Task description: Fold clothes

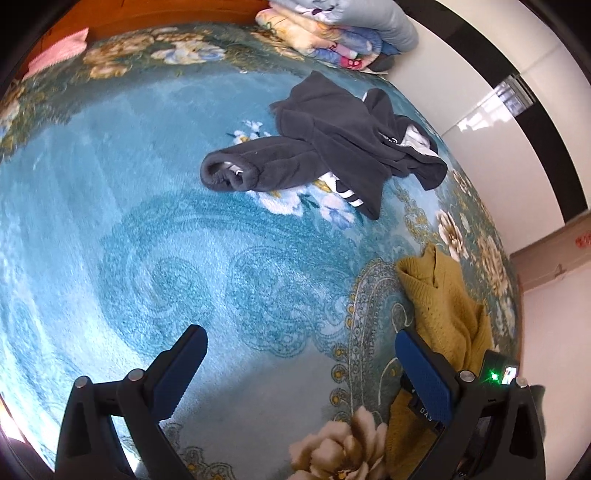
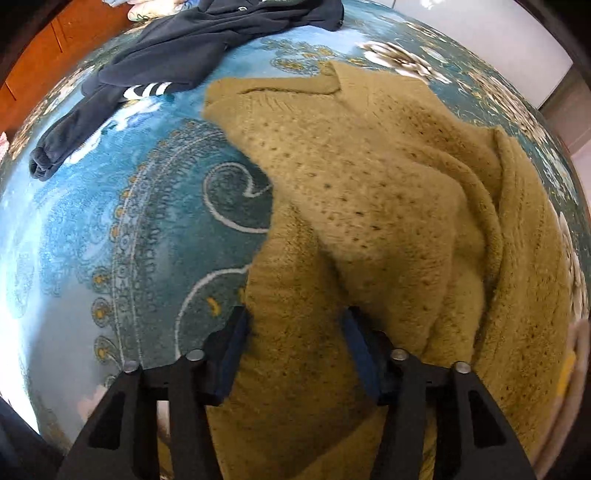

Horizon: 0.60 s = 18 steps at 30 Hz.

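Observation:
A mustard knit sweater point(image 2: 388, 206) lies crumpled on a blue floral blanket point(image 2: 92, 229); it also shows at the right of the left wrist view point(image 1: 443, 306). My right gripper point(image 2: 295, 328) is open, its blue-padded fingers point(image 2: 232, 354) straddling a bunched part of the sweater. My left gripper point(image 1: 301, 354) is open and empty over bare blanket point(image 1: 147, 240), left of the sweater. A dark fleece garment with white stripes point(image 1: 332, 147) lies crumpled farther away; it also shows at the top left of the right wrist view point(image 2: 177, 48).
A stack of folded bedding point(image 1: 332, 29) sits at the far edge of the bed. A pink cloth point(image 1: 59, 51) lies at the far left by a wooden board point(image 1: 147, 14). A white wall point(image 1: 480, 122) runs along the right.

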Motion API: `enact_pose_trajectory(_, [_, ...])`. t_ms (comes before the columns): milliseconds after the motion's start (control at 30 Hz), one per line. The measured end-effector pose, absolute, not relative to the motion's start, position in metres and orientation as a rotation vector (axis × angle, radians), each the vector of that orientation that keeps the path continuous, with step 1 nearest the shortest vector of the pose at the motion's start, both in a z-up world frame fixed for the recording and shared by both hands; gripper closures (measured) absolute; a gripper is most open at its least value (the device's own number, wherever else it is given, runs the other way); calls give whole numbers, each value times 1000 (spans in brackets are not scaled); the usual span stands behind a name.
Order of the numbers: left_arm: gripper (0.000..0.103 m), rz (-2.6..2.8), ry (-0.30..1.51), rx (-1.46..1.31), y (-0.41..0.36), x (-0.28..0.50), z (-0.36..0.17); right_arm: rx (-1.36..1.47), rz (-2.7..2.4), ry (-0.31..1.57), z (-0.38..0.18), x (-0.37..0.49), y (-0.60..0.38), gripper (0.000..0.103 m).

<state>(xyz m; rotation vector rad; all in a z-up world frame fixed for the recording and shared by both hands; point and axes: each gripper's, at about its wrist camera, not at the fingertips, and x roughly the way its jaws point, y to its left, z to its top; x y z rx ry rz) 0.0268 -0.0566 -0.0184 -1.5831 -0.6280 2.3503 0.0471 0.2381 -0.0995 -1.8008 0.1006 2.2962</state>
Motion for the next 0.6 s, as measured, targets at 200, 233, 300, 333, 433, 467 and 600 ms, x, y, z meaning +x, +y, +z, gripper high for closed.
enact_pose_trajectory(200, [0,2336,-654,-1567,-61,27,-16,-1817,2315,415,-89,49,274,89])
enact_pose_trajectory(233, [0,2334,-666,-1561,-63,28,-15,-1811,2333,483,-85,51,278,89])
enact_pose_trajectory(300, [0,2329,-698,-1551,-68,30,-13,-1810,2414,557,-70,54,275,90])
enact_pose_trajectory(333, [0,2327,-715,-1546,-71,30,-12,-1814,2458,573,-62,55,270,90])
enact_pose_trajectory(433, [0,2327,-758,-1521,-82,35,-6,-1806,2619,562,-30,54,239,90])
enact_pose_trajectory(467, [0,2326,-777,-1512,-87,36,-4,-1800,2662,552,-21,53,227,90])
enact_pose_trajectory(600, [0,2312,-888,-1496,-109,41,-2,-1837,2845,507,8,62,168,89])
